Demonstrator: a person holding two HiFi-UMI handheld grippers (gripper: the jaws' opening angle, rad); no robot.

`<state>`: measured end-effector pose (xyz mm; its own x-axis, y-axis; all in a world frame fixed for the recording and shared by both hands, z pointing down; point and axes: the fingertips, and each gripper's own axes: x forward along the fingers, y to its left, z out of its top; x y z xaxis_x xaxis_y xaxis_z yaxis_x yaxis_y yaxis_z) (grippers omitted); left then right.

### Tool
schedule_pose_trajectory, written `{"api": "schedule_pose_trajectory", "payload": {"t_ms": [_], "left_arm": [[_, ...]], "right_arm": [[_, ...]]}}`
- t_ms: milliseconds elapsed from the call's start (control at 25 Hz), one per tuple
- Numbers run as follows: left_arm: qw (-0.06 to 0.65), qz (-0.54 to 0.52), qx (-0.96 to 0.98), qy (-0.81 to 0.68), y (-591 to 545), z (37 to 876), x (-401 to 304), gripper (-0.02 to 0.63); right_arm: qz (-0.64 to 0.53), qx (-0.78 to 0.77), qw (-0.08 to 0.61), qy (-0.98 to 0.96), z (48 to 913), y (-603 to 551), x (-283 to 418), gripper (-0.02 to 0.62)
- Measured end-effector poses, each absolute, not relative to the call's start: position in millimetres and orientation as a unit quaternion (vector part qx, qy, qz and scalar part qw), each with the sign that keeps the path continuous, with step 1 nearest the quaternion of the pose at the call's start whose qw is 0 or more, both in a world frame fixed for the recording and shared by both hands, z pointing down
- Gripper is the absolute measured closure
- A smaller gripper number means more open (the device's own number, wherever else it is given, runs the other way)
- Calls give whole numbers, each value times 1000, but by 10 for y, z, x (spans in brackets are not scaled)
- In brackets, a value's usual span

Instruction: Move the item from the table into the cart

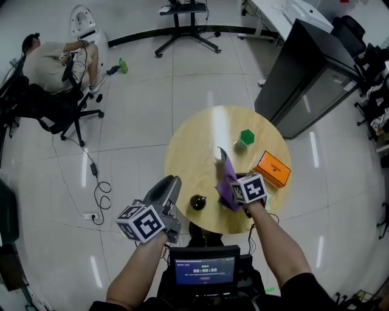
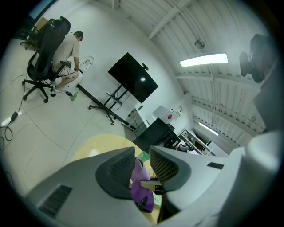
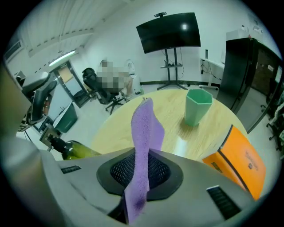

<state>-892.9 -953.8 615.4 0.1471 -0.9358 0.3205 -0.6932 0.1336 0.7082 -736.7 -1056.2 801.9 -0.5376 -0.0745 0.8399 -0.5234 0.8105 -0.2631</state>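
Item: purple cloth point(image 3: 144, 133), long axis running out from my right gripper point(image 3: 141, 173), whose jaws clamp it, free tip pointing upward. My left gripper point(image 2: 142, 159): jaws narrowly apart, empty.

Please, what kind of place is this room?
Probably an office or lab workroom: a big screen on a stand, an office chair, and desks at the side, all on a shiny tiled floor.
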Motion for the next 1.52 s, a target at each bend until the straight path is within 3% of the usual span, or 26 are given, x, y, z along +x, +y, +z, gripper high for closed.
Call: {"api": "schedule_pose_trajectory", "payload": {"t_ms": [520, 1040, 1280, 1520], "left_arm": [[362, -152, 722, -570, -9065, 5170, -7800, 489], [349, -144, 812, -446, -8548, 4227, -4764, 489], [313, -118, 863, -379, -8492, 3958, -3711, 491], [290, -102, 913, -266, -8378, 3721, -2651, 546]], "right_arm": [[219, 267, 259, -902, 5976, -9908, -6268, 581], [154, 372, 110, -909, 4321, -8869, -3384, 581], [117, 446, 60, -885, 3875, -8580, -2329, 581], [84, 564, 35, -820, 3574, -8136, -1186, 581]]}}
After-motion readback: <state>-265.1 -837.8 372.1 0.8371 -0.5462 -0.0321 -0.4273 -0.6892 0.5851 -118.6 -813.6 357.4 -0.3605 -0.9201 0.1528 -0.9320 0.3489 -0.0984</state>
